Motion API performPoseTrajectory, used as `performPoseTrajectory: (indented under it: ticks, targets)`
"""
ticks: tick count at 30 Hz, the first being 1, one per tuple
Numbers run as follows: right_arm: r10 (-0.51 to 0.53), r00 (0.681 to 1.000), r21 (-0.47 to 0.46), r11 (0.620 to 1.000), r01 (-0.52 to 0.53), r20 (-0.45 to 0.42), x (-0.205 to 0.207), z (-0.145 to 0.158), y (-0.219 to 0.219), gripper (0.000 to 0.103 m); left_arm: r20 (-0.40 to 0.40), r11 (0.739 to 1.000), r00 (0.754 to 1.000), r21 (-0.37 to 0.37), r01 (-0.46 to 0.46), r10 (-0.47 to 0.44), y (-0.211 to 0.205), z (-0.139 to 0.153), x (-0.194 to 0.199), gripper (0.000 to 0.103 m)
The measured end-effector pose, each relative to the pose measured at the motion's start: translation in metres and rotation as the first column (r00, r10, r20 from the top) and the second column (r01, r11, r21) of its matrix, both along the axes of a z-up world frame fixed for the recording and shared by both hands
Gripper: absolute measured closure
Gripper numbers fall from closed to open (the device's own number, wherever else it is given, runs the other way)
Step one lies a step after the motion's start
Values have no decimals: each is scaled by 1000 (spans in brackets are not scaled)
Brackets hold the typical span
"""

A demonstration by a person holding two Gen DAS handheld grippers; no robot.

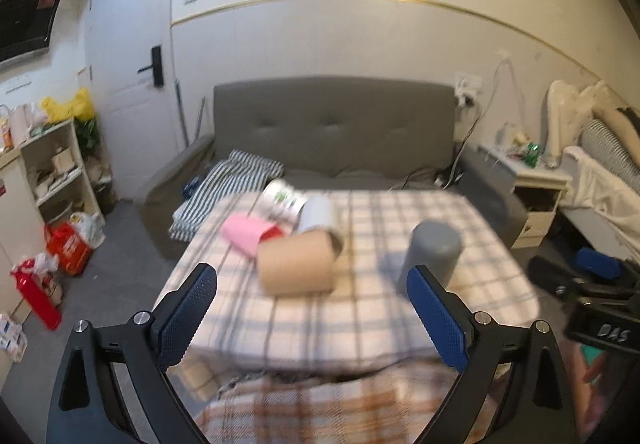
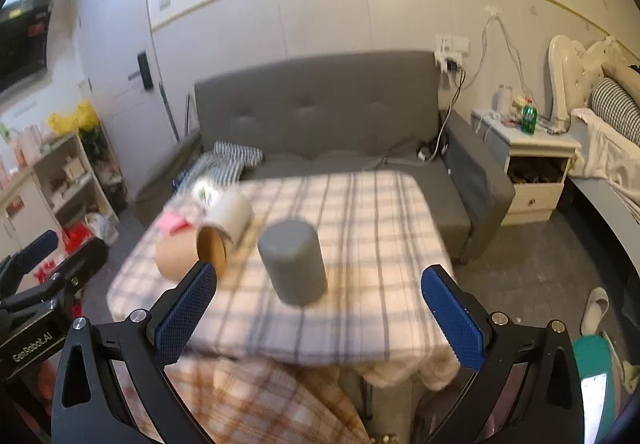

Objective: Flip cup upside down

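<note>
I'm seeing the grey cup [image 2: 293,262] standing closed end up on the checked table [image 2: 372,212], tan cup [image 1: 296,262] lying beside it; both grippers, right gripper [image 2: 320,312] and left gripper [image 1: 312,310], hanging spread, empty; risking knocking the tan one rolling
</note>
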State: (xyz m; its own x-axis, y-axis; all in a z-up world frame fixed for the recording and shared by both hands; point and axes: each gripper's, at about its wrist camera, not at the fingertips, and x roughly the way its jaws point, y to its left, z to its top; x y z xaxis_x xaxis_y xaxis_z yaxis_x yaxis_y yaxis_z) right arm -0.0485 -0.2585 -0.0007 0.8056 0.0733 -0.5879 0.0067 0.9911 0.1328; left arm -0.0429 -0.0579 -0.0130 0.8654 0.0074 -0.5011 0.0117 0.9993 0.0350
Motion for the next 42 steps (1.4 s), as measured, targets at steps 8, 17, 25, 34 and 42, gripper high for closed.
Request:
performPoseTrajectory:
  ticks: [8, 17, 25, 34, 42]
  targets:
    - [20, 999, -34, 999, -21, -27, -5, -19, 8, 0, -2, 1000, 1000, 3, 1, -1, 4, -4, -7, 4]
    - [11, 1000, -26, 1000, -11, -19, -4, -16, 5, 0, -27, 1000, 999, 10, 22, -22, 2, -7, -7, 4]
    - [17, 1000, -29, 999, -18, -23, -5, -17, 7, 0, -32, 1000, 999, 7, 24, -24, 4, -7, -6, 4]
    - [15, 999, -26, 1000, -16, -29, -5, -19, 8, 0, -41, 1000, 999, 2, 14, -14, 7, -8, -5, 4]
    - [15, 999, -29, 999, -16, -32, -5, -19, 7, 0, -37, 1000, 999, 8, 14, -14, 7, -8, -6, 4]
